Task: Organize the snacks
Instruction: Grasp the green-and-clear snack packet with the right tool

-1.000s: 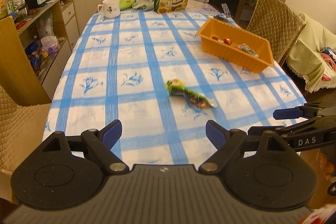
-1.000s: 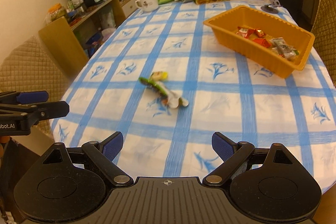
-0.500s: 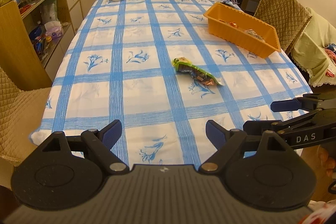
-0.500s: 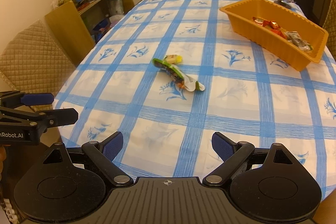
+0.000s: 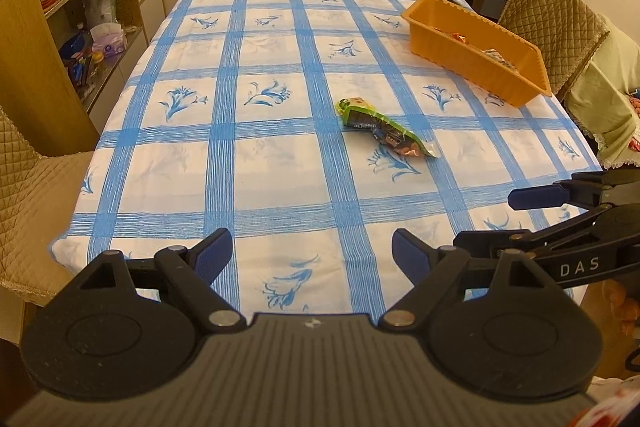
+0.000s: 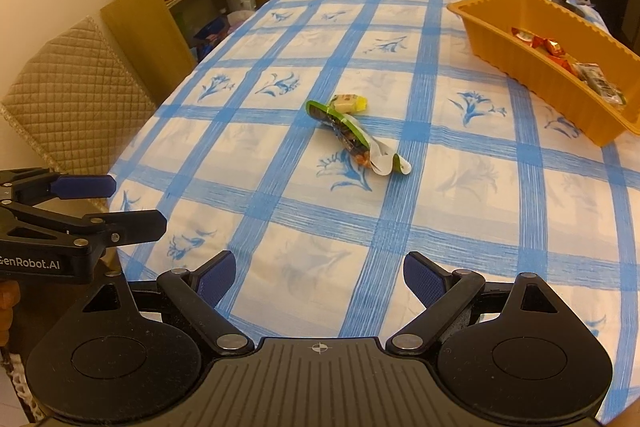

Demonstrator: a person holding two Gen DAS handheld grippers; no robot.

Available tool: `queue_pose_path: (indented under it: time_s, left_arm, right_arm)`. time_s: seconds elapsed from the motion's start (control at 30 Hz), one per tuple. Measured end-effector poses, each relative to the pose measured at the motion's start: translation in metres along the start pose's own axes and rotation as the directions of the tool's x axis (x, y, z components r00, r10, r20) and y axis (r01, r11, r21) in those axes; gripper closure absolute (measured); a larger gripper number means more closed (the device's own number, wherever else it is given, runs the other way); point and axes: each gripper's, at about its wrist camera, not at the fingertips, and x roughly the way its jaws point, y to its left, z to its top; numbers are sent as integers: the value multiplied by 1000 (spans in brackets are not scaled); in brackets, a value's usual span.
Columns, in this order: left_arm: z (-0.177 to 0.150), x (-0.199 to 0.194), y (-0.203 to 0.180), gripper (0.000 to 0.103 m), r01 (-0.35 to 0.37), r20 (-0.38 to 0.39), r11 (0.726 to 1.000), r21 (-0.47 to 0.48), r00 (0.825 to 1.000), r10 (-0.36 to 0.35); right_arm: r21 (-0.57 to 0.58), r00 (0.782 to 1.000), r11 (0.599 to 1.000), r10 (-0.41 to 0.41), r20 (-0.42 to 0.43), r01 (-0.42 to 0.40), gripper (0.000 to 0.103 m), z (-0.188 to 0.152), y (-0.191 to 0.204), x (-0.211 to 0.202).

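Both tongs wide and empty over the table's near edge.

The left gripper and right gripper hover side by side with jaws spread, gripping nothing. Ahead of both, well apart from their tips, a green snack packet lies on the blue-checked tablecloth near the table's middle, a small yellow candy touching its far end. The orange tray holding wrapped snacks sits by the right edge.
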Motion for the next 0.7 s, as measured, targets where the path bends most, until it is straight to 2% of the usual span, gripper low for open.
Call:
queue_pose_path:
  time_s: [0.3,0.7]
  left_arm:
    - [5,9,2,17,-24,0,999,-36,1000,24]
    - [12,23,12,17,-85,-8,993,-83,996,85]
  right_arm:
    - [-43,1000,999,20,-11,-20,12,12,-6,13]
    - [-182,998,983,4,61,7,13,38,-18,39]
